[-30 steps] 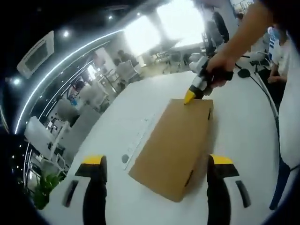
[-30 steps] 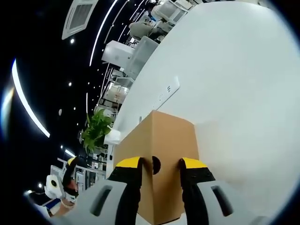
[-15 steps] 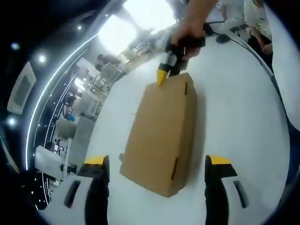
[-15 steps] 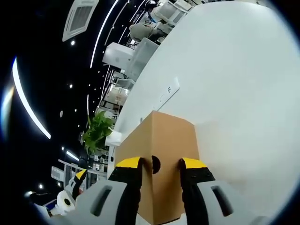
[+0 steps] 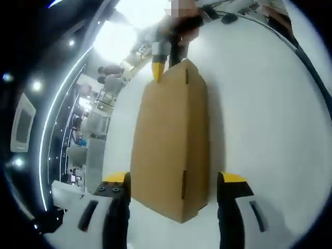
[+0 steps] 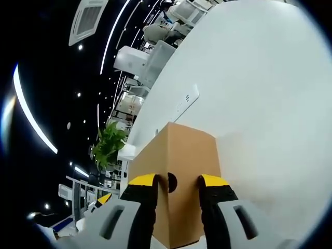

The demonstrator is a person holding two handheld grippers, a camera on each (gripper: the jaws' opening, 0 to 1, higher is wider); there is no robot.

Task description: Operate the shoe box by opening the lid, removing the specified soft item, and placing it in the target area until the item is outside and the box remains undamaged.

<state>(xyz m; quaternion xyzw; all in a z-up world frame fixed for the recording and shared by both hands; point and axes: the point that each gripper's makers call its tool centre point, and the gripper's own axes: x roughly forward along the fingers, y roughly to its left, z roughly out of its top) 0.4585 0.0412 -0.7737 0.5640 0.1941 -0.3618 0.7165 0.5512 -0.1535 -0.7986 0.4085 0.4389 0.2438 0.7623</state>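
A closed brown cardboard shoe box (image 5: 171, 140) lies lengthwise on the white table (image 5: 270, 129). My left gripper (image 5: 174, 187) is open, its yellow-tipped jaws standing either side of the box's near end without touching it. At the far end the right gripper (image 5: 158, 67), held by a hand (image 5: 184, 26), has a yellow tip at the lid's top edge. In the right gripper view the box (image 6: 187, 150) fills the space ahead; the right gripper (image 6: 179, 181) has its jaws apart, flanking the round hole (image 6: 172, 182) in the end face. A bit of the left gripper (image 6: 104, 198) shows low left.
The table (image 6: 259, 78) stretches wide and white beyond the box, with a flat white strip (image 6: 187, 101) near its far edge. A potted plant (image 6: 106, 145) and office desks and chairs (image 5: 98, 114) stand past the table.
The left gripper has swung in line with the box and come closer, so its jaws now straddle the near end. The right gripper and the box have held still.
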